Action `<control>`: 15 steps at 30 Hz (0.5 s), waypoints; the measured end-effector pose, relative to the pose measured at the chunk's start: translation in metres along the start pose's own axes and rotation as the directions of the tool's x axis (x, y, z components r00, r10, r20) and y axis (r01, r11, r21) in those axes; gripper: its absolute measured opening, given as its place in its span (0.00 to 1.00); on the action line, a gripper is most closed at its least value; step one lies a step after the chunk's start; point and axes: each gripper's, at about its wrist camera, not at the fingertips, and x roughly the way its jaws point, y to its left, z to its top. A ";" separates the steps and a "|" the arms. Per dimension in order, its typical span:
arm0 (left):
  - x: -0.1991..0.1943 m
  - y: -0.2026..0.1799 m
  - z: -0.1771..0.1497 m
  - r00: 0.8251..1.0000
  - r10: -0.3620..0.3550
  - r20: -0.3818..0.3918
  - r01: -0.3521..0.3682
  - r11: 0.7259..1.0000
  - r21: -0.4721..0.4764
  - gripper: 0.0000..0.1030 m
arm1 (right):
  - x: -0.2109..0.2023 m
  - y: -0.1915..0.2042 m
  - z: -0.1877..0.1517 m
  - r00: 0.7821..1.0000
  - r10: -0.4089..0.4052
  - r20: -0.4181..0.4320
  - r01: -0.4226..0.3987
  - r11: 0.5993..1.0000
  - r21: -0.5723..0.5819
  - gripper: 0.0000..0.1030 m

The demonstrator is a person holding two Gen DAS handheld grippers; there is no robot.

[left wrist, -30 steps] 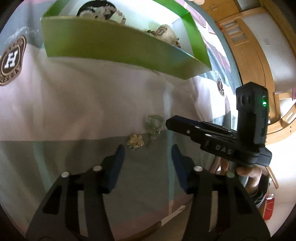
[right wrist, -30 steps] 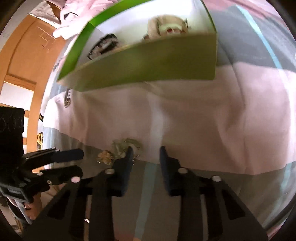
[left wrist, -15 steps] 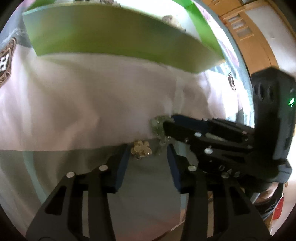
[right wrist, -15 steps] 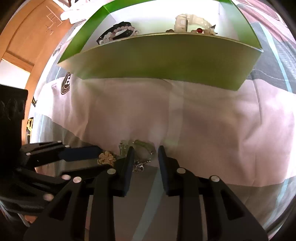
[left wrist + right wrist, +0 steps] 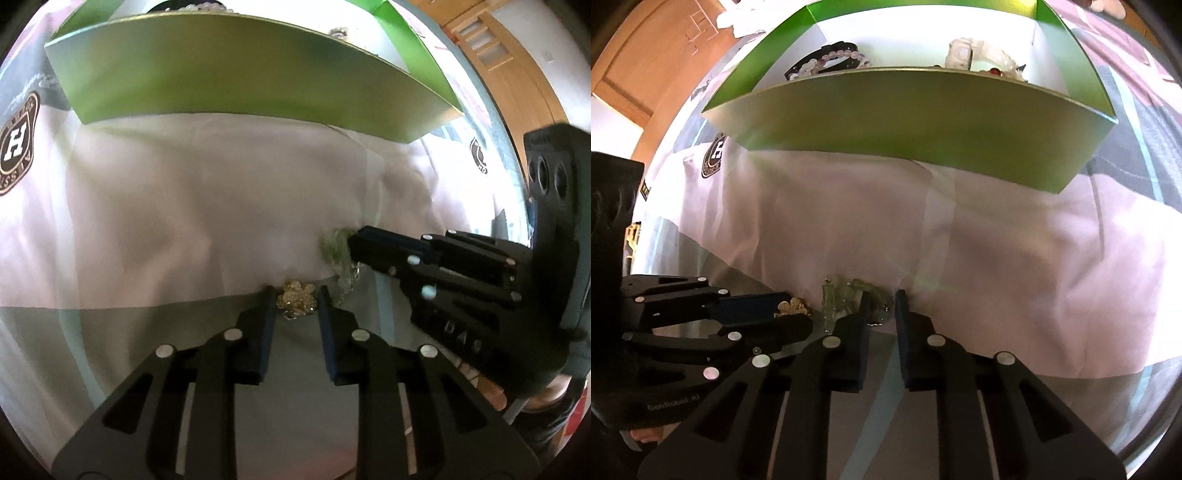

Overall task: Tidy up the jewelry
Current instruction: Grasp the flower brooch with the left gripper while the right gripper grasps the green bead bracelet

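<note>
Green box (image 5: 923, 122) sits well ahead of both claws, on the pink cloth (image 5: 184, 221). Left gripper (image 5: 294, 306) has just been closing, now clamped on the gold flower charm (image 5: 296, 298). Right gripper (image 5: 881, 308) just beside it, closed to its tightest; green bead piece (image 5: 846, 295) at its tips, probably pinched, view blurred.

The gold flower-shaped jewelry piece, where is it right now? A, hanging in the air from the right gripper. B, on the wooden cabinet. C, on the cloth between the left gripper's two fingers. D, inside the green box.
C: in the left wrist view the gold flower-shaped piece lies on the cloth between the fingertips of the left gripper, in front of the green box, not in it.
</note>
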 end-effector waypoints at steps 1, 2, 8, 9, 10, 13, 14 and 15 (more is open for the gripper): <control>-0.001 -0.001 -0.001 1.000 0.003 -0.001 -0.003 1.000 0.004 0.22 | -0.001 -0.002 0.000 1.000 0.010 0.002 -0.010 1.000 0.019 0.07; -0.002 -0.001 -0.001 1.000 0.007 -0.006 -0.007 1.000 0.007 0.22 | -0.001 -0.005 0.000 1.000 0.027 0.002 -0.027 0.999 0.043 0.07; -0.023 -0.004 0.000 0.999 0.020 0.040 -0.021 0.999 0.029 0.22 | -0.012 -0.007 0.001 0.999 0.032 0.028 -0.034 0.998 0.053 0.07; -0.026 -0.007 0.000 0.998 0.018 0.053 -0.019 0.999 0.029 0.22 | -0.017 -0.007 0.000 0.999 0.036 0.036 -0.038 0.998 0.052 0.07; -0.033 -0.007 0.001 0.997 0.018 0.071 -0.021 0.999 0.035 0.22 | -0.019 -0.007 0.000 0.998 0.037 0.042 -0.039 0.998 0.051 0.07; -0.044 -0.006 0.004 0.992 0.043 0.118 -0.051 0.997 0.058 0.22 | -0.032 -0.008 -0.001 0.996 0.050 0.080 -0.054 0.997 0.048 0.07; -0.047 -0.005 0.005 0.990 0.054 0.130 -0.062 0.996 0.058 0.22 | -0.034 -0.008 0.000 0.995 0.050 0.090 -0.055 0.997 0.051 0.07; -0.049 -0.002 0.006 0.988 0.065 0.138 -0.073 0.996 0.055 0.22 | -0.039 -0.009 0.000 0.993 0.048 0.108 -0.054 0.997 0.054 0.07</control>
